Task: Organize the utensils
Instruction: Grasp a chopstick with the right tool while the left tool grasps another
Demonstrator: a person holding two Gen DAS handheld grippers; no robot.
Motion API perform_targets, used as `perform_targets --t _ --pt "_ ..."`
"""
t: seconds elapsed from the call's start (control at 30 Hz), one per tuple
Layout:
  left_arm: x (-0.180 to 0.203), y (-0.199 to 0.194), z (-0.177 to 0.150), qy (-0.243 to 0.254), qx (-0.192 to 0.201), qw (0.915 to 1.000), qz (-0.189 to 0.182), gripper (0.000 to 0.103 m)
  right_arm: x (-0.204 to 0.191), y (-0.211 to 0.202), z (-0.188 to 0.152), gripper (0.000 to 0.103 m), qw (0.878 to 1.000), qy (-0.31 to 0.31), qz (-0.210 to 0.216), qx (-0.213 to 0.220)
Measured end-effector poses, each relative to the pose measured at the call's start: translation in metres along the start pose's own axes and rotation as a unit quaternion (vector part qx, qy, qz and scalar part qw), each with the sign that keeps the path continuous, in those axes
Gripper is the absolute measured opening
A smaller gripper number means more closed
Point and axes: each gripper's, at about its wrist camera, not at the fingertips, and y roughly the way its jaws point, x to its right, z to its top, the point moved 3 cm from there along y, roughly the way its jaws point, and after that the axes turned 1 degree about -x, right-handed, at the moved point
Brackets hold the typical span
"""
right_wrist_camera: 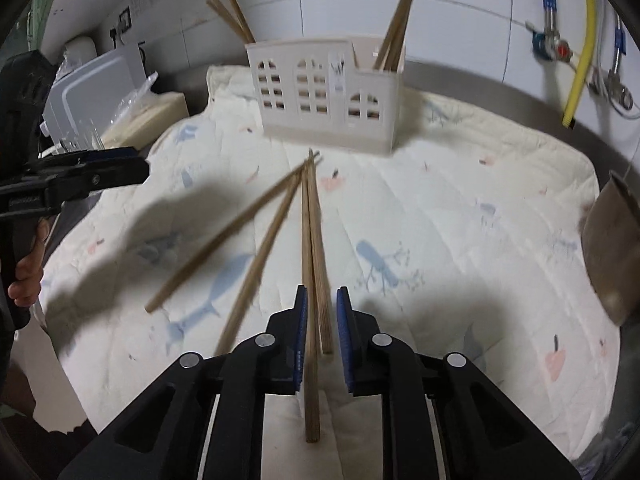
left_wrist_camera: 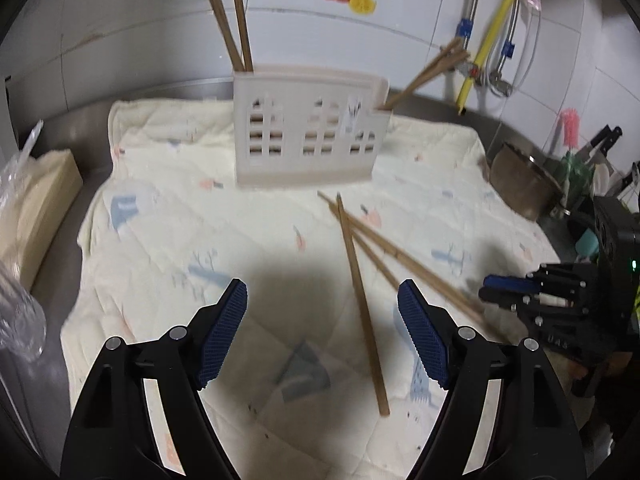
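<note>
Chopsticks (right_wrist_camera: 314,264) lie between nearly closed right tongs (right_wrist_camera: 322,300); left tongs (left_wrist_camera: 322,300) gape apart above the cloth (left_wrist_camera: 168,208)

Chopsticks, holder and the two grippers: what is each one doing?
Left gripper: open, empty, above the cloth.
Right gripper: nearly closed around two chopsticks, grip unclear.
Loose chopsticks: lying flat on the cloth.
Holder: upright, chopsticks standing at both ends.
</note>
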Motion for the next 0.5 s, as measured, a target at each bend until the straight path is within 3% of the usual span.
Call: perform_targets --t 0.37,0.5 --pt "0.008 0.012 -0.029 0.006 -0.036 0.9993 -0.011 0.075 -0.002 0.019 -0.004 0.009 1.000 -0.009 0.007 -0.018" --pt "0.015 0.019 -0.037 0.013 -0.052 0.9982 -0.025 0.065 0.000 0.023 -0.003 0.008 1.000 -0.012 0.004 -0.021"
